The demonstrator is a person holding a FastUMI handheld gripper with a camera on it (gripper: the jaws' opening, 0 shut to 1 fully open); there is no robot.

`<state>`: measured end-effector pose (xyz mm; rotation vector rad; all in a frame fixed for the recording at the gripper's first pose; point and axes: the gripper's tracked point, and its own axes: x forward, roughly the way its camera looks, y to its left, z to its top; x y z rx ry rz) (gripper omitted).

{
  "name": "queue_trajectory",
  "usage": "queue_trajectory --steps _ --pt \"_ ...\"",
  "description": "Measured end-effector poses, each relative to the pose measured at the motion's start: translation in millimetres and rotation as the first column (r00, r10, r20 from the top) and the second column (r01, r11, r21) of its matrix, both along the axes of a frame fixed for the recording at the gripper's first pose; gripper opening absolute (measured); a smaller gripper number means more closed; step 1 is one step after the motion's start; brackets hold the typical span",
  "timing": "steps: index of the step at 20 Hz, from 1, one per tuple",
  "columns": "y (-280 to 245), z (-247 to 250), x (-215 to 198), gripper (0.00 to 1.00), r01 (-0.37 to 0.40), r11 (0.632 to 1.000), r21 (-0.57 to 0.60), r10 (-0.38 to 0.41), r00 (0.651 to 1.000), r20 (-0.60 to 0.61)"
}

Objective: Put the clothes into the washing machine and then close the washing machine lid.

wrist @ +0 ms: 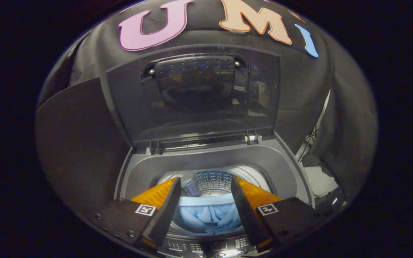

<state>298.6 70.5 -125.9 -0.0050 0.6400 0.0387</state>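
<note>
Between the two spread fingers (205, 182), one blue garment (209, 215) lies inside one open-lidded washing machine (281, 172).

gripper (206, 199), fingers (163, 211) spread apart, empty

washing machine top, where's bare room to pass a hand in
Free: the grey rim between the raised lid and the drum, and the drum's far side. Crowded: the near side, where the open gripper fingers flank the blue cloth.
</note>
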Motion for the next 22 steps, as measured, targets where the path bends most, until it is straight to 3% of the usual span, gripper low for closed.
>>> queue_trajectory --steps 4,6,10,14,18,20,22 --pt "-11 38 2 0.98 0.072 0.997 -0.019 -0.070 0.992 0.100" --pt "-20 61 6 0.97 0.120 0.993 -0.011 -0.117 0.979 0.166" --pt "-18 118 17 0.97 0.139 0.990 0.036 -0.143 0.933 0.330" --pt "-6 194 32 0.96 0.098 0.994 0.051 -0.110 0.847 0.521" --pt "23 238 52 0.96 -0.003 0.999 0.042 -0.023 0.809 0.588" --pt "21 263 68 0.96 0.018 0.999 0.047 -0.044 0.768 0.639" --pt "23 271 94 0.96 0.037 0.998 0.046 -0.058 0.762 0.645"
